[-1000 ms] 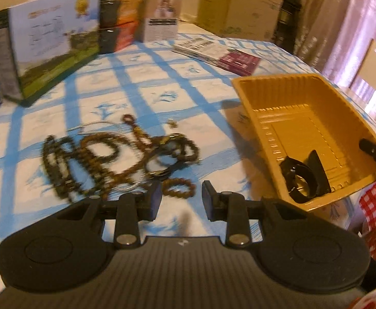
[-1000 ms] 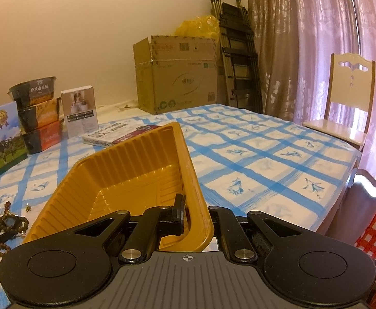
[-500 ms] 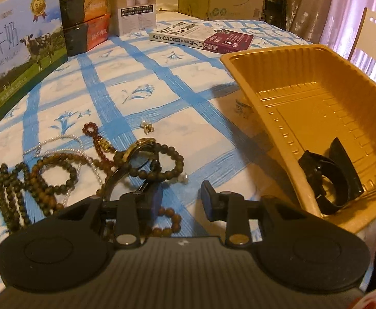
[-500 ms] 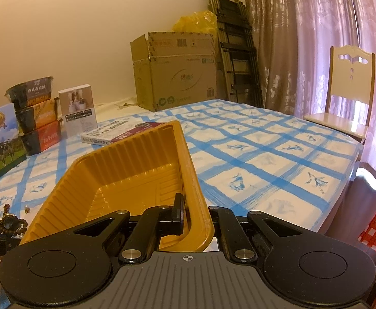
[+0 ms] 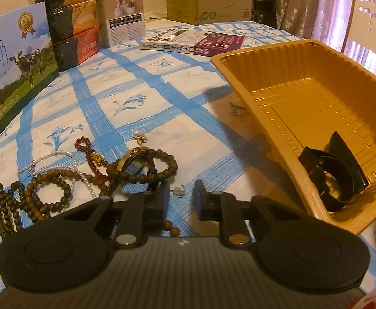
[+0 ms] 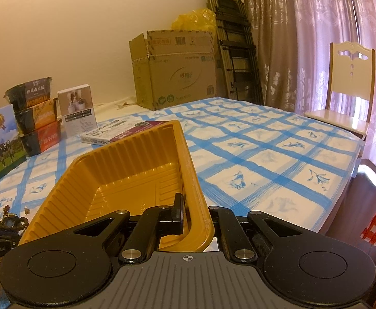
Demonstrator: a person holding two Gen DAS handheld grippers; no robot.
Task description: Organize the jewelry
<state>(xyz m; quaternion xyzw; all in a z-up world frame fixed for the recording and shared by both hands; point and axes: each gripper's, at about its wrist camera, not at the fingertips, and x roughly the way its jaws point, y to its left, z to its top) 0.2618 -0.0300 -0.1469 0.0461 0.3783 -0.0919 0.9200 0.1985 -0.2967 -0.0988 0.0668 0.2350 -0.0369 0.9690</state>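
Your left gripper (image 5: 181, 200) is closing with only bare cloth and a tiny stud between its jaws, so settle it over one strand of the bead pile (image 5: 90, 175) while your right gripper (image 6: 195, 221) clamps the tilted yellow tray (image 6: 126, 164), all on the blue-checked tablecloth (image 5: 162, 108), boxes and curtains beyond.

A tangle of jewelry (image 5: 85, 177) lies on the blue-checked cloth: dark green and brown wooden bead bracelets (image 5: 51, 188), a reddish bead strand (image 5: 90, 154), a thin string of white pearls (image 5: 51, 157) and a gold-rimmed wristwatch (image 5: 134, 154) draped with brown beads. Well to its right, a ribbed yellow plastic tray (image 5: 278, 82) sits tilted, holding a black band watch (image 5: 329, 172) in its near corner.
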